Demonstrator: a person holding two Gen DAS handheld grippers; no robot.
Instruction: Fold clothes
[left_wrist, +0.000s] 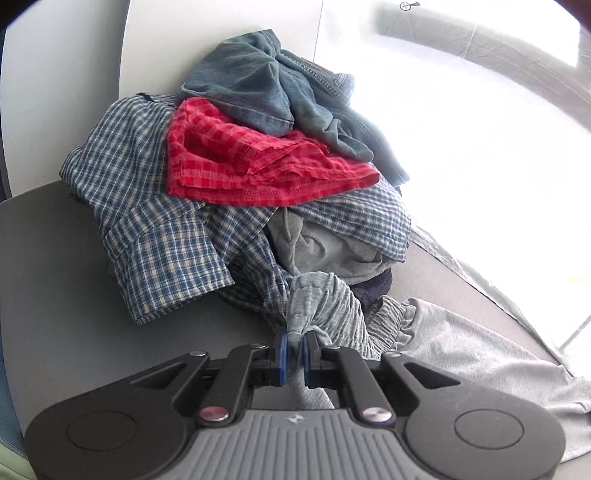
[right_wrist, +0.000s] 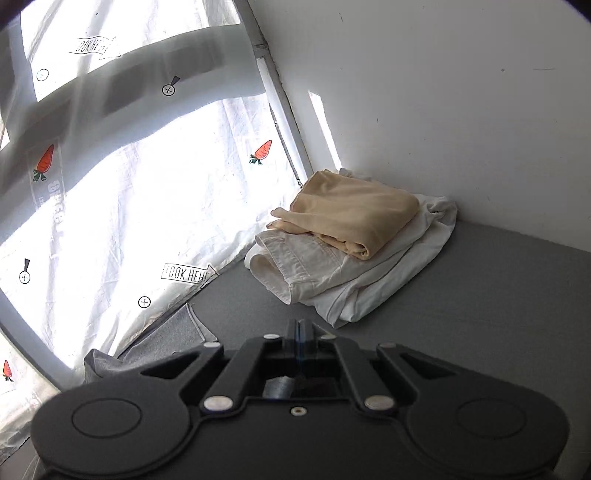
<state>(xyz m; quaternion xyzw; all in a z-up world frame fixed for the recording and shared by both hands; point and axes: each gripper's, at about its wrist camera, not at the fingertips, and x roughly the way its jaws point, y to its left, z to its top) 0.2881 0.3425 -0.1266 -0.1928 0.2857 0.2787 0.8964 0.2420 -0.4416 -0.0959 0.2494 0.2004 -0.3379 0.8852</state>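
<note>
In the left wrist view my left gripper (left_wrist: 294, 350) is shut on a bunched edge of a grey garment (left_wrist: 480, 354) that trails right across the grey table (left_wrist: 55, 295). Behind it lies a pile: a blue checked shirt (left_wrist: 155, 229), a red checked cloth (left_wrist: 240, 158) and blue denim (left_wrist: 266, 85) on top. In the right wrist view my right gripper (right_wrist: 300, 332) is shut with the pads together; a bit of grey cloth (right_wrist: 279, 387) shows under its body, and I cannot tell whether it is gripped. A grey cloth (right_wrist: 173, 339) lies to its left.
A folded stack sits in the far corner of the table in the right wrist view: a tan garment (right_wrist: 351, 210) on white garments (right_wrist: 332, 273). A white wall (right_wrist: 461, 92) stands behind it. A bright printed window covering (right_wrist: 129, 203) runs along the table's edge.
</note>
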